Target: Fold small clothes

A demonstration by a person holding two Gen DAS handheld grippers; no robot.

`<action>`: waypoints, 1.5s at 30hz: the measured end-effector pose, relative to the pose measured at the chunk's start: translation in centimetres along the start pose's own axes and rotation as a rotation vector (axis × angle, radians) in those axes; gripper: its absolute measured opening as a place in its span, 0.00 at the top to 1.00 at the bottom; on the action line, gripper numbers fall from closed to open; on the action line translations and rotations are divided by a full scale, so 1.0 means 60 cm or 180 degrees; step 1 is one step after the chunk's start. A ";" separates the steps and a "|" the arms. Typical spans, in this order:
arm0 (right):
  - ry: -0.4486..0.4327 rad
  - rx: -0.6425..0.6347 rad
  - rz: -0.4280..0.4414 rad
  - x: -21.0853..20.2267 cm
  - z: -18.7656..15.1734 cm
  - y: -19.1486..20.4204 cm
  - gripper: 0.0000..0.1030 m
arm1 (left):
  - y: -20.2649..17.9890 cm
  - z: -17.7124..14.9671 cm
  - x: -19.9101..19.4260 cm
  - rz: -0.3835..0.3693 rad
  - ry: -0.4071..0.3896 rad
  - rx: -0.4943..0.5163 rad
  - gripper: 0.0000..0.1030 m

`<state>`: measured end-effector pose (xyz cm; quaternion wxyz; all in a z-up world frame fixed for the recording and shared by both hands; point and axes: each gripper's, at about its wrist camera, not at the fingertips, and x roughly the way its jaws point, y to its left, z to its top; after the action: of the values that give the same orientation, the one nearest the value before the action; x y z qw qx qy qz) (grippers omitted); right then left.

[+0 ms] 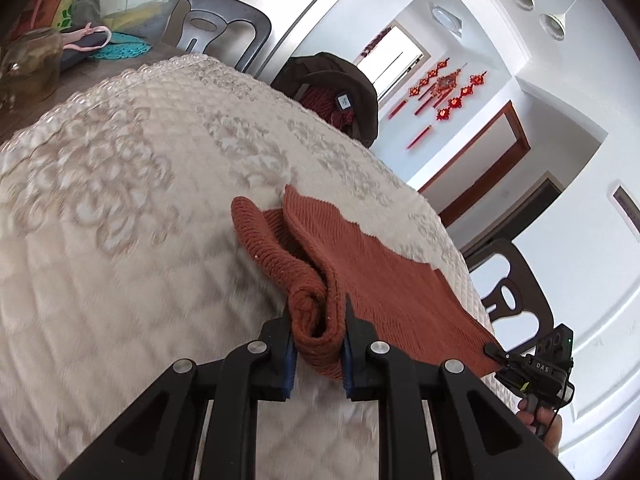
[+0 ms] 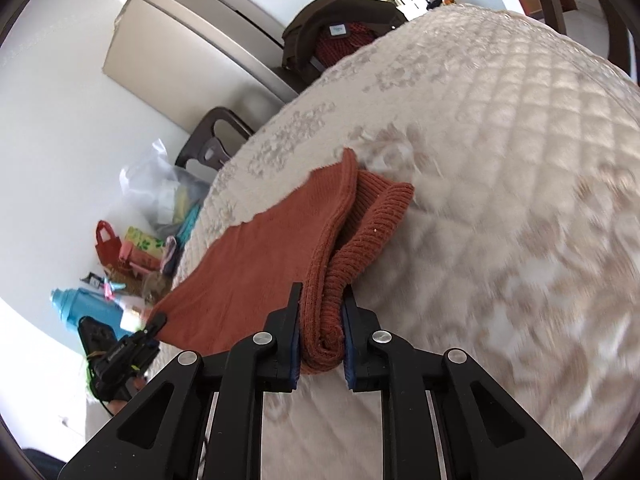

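Observation:
A rust-orange knitted garment (image 1: 360, 264) is held stretched above the quilted cream table cover (image 1: 120, 220). My left gripper (image 1: 318, 320) is shut on one bunched corner of it. My right gripper (image 2: 320, 316) is shut on the opposite bunched corner (image 2: 324, 312). The cloth (image 2: 256, 268) spans between them, and a ribbed cuff end (image 2: 380, 216) hangs toward the table. Each gripper's tip shows in the other view at the cloth's far corner: the right one (image 1: 494, 350) and the left one (image 2: 158, 320).
Dark chairs (image 1: 224, 28) stand at the table's far edge, one draped with a brown jacket (image 1: 340, 76). A glass jar (image 1: 32, 64), bags and a teal mat lie at one end of the table. A blue bottle (image 2: 88, 312) and small bags (image 2: 132, 248) show beside the cloth.

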<state>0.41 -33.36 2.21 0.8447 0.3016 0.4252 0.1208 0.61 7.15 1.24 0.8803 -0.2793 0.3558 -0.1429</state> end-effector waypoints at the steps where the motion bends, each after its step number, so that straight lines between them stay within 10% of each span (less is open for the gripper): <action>1: 0.0012 0.0010 -0.0013 -0.002 -0.007 -0.001 0.84 | 0.002 -0.006 -0.004 0.0016 0.0021 0.0004 0.81; 11: 0.0112 0.0171 -0.0082 -0.005 -0.046 -0.035 0.83 | 0.025 -0.043 0.005 0.0209 0.0293 -0.0006 0.77; 20: -0.0357 -0.0629 -0.0689 -0.064 -0.023 0.030 0.78 | -0.010 -0.008 -0.056 0.0501 -0.0185 0.0478 0.66; 29: -0.0126 -0.1022 -0.0807 0.033 -0.031 0.059 0.78 | -0.042 -0.019 0.048 0.0568 0.0250 0.0813 0.66; 45: -0.0152 -0.0968 -0.0920 0.084 0.031 0.053 0.80 | -0.078 0.040 0.115 0.0642 0.0233 0.1022 0.65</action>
<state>5.11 -29.27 1.74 0.8989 0.1093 0.4208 0.0539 6.90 1.21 1.68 0.9099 -0.0928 0.3864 -0.1190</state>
